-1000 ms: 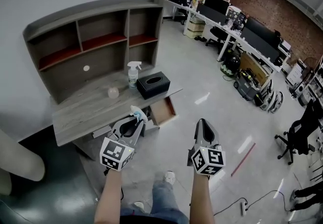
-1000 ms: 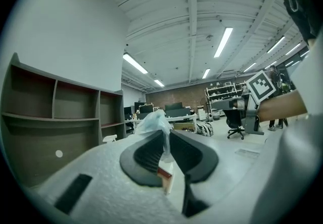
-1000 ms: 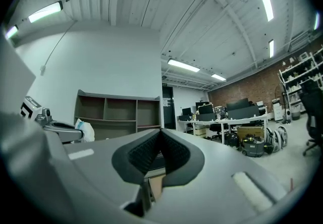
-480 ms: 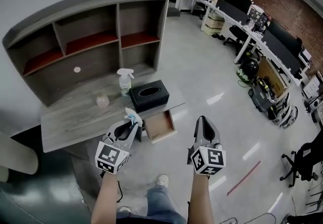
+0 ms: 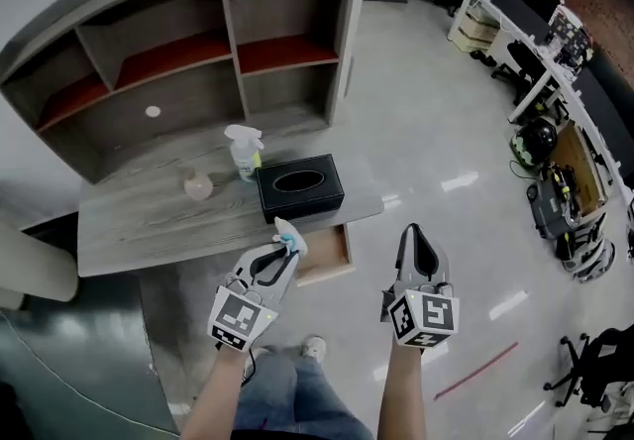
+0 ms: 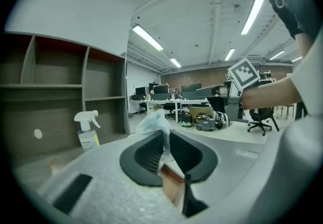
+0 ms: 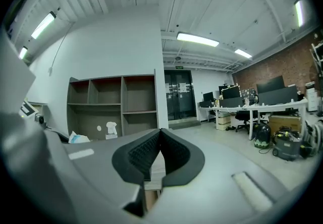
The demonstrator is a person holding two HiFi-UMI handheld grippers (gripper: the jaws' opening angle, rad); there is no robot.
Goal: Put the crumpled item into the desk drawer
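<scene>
My left gripper (image 5: 288, 248) is shut on the crumpled item (image 5: 289, 233), a pale blue-white wad that sticks out past the fingertips. It hangs over the left edge of the open desk drawer (image 5: 333, 253), whose wooden inside shows below the desk front. In the left gripper view the crumpled item (image 6: 154, 122) is pinched between the jaws of the left gripper (image 6: 164, 136). My right gripper (image 5: 412, 228) is shut and empty, right of the drawer over the floor. In the right gripper view the right gripper (image 7: 160, 132) has its pads together, and the crumpled item (image 7: 78, 138) shows at left.
On the grey desk (image 5: 139, 225) stand a black tissue box (image 5: 300, 187), a spray bottle (image 5: 243, 152) and a small pinkish object (image 5: 198, 186). A shelf unit (image 5: 188, 52) rises behind. Office desks and chairs (image 5: 525, 2) fill the far right; glossy floor lies below.
The desk and drawer have come closer and more central in the head view. My left gripper, still holding the crumpled item, now sits at the drawer's left edge. The right gripper stays shut.
</scene>
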